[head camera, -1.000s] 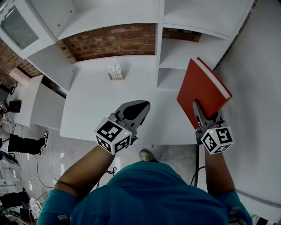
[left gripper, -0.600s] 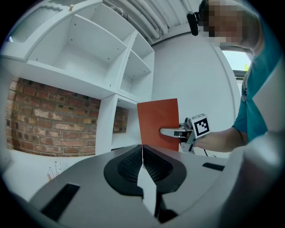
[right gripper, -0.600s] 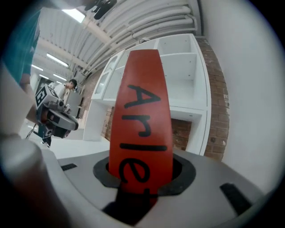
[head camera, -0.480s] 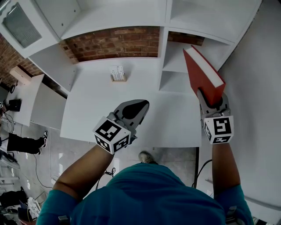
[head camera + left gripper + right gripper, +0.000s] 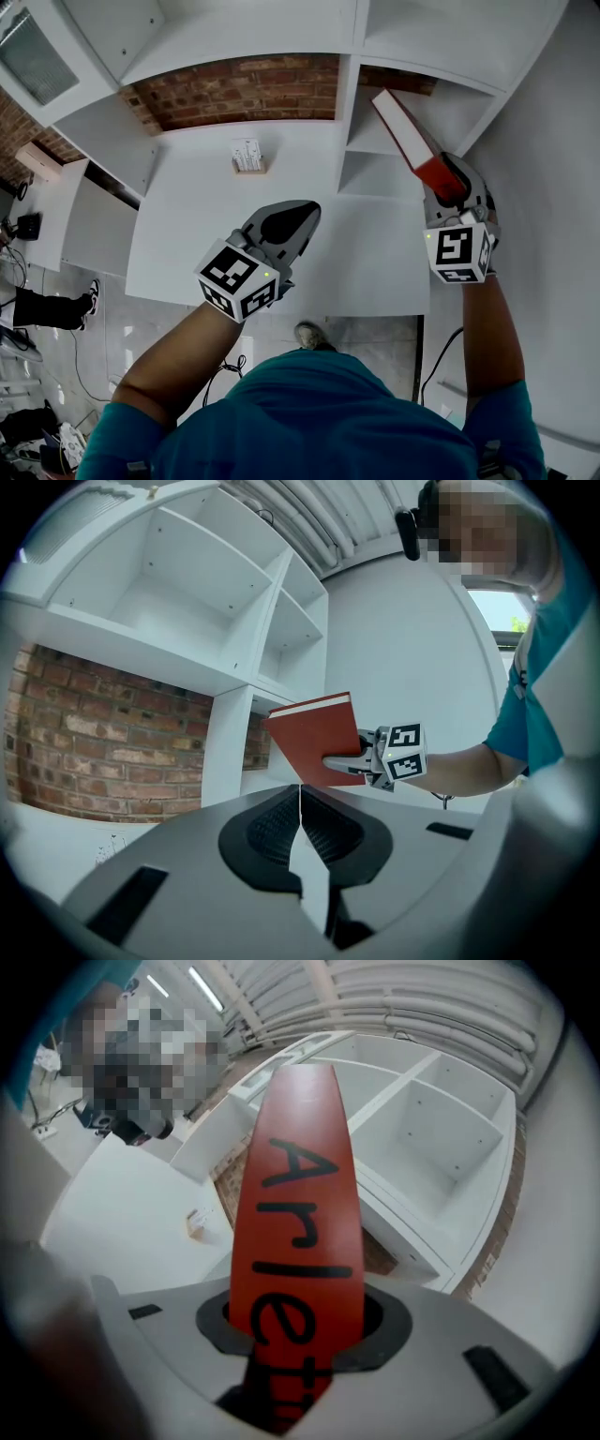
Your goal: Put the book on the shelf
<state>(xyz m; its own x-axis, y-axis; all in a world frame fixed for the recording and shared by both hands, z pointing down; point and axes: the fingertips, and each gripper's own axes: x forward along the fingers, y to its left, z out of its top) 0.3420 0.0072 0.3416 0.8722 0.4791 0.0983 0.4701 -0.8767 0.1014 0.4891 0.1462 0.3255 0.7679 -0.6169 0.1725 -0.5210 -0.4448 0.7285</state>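
From the head view, the right gripper (image 5: 450,187) held the red book (image 5: 403,127) tight by one end. The book was up in the air near the white shelf (image 5: 367,131) — not in it yet. The left gripper (image 5: 284,228) hung over the table (image 5: 187,234), near a small box (image 5: 247,155). In the left gripper view, its jaws were closed on nothing. In the right gripper view, the book's spine stood between the jaws, pointing at the open cubbies. Next, I think, it must slide straight in — the shelf's upright wall could bump it.
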